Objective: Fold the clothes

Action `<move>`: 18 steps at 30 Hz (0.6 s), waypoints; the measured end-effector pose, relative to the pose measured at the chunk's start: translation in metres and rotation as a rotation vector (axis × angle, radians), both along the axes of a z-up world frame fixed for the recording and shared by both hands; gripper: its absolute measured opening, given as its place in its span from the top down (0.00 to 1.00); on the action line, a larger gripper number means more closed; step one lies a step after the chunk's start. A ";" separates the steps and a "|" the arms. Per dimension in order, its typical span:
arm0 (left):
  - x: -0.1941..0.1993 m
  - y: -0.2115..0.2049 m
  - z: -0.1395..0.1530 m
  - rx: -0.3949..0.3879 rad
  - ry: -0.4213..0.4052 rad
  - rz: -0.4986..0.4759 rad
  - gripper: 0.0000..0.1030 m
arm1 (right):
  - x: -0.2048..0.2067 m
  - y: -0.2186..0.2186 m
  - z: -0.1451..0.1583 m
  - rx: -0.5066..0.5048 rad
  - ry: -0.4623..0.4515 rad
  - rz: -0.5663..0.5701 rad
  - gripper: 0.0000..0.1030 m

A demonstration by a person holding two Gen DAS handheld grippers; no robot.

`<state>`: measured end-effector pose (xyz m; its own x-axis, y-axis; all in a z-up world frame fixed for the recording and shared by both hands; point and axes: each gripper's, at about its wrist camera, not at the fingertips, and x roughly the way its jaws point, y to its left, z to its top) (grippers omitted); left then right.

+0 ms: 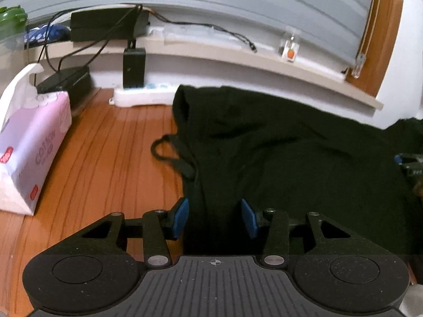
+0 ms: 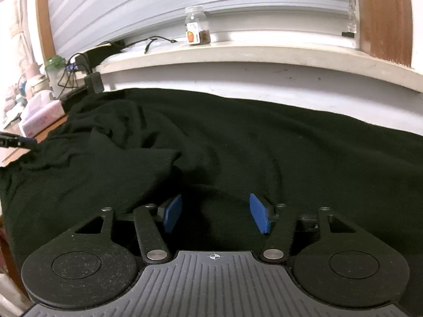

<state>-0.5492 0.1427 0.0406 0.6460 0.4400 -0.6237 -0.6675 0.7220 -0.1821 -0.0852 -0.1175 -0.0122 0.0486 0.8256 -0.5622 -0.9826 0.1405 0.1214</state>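
The black garment (image 1: 290,158) lies spread over the wooden table (image 1: 92,158), and it reaches from near the tissue box (image 1: 31,142) on the left side up to the white wall under the shelf (image 2: 264,52). It looks soft and limp, of a rather thick knit, so I judge it light but not slippery; it will sag and follow the pull wherever it is lifted, and it keeps no shape by itself. A cord loop (image 1: 166,150) lies out on the bare wood beside its left edge, which suggests a waistband or a hood at that end, but I cannot tell which garment it is. Its long axis seems to run left to right along the wall, with a bunched, wrinkled part toward the left in the right wrist view. The left gripper (image 1: 214,218) has its blue pads wide apart, low over the left edge of the cloth, and holds nothing that I can see. The right gripper (image 2: 215,215) is also wide open, over the near part of the cloth, with nothing between its pads. In my judgement, good places to hold are an edge or a corner, one for each gripper, so that the fabric stays stretched between them and does not fold by accident.
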 end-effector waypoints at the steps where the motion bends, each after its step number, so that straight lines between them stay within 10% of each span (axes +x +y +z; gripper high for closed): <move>1: 0.001 -0.001 -0.001 0.000 0.007 0.000 0.54 | -0.001 0.000 0.000 -0.001 -0.004 0.000 0.44; 6: 0.004 -0.007 0.002 0.030 0.031 0.014 0.61 | -0.001 0.000 0.000 -0.002 -0.006 0.000 0.42; 12: 0.007 -0.013 0.005 0.073 0.046 0.049 0.95 | 0.000 0.000 0.000 -0.003 -0.006 0.004 0.38; 18: -0.008 -0.002 0.032 0.119 -0.005 0.118 0.96 | 0.001 -0.002 0.000 0.007 -0.002 -0.009 0.38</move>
<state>-0.5567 0.1405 0.0728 0.5885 0.5837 -0.5594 -0.7482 0.6554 -0.1032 -0.0845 -0.1197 -0.0120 0.0570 0.8292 -0.5561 -0.9815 0.1485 0.1208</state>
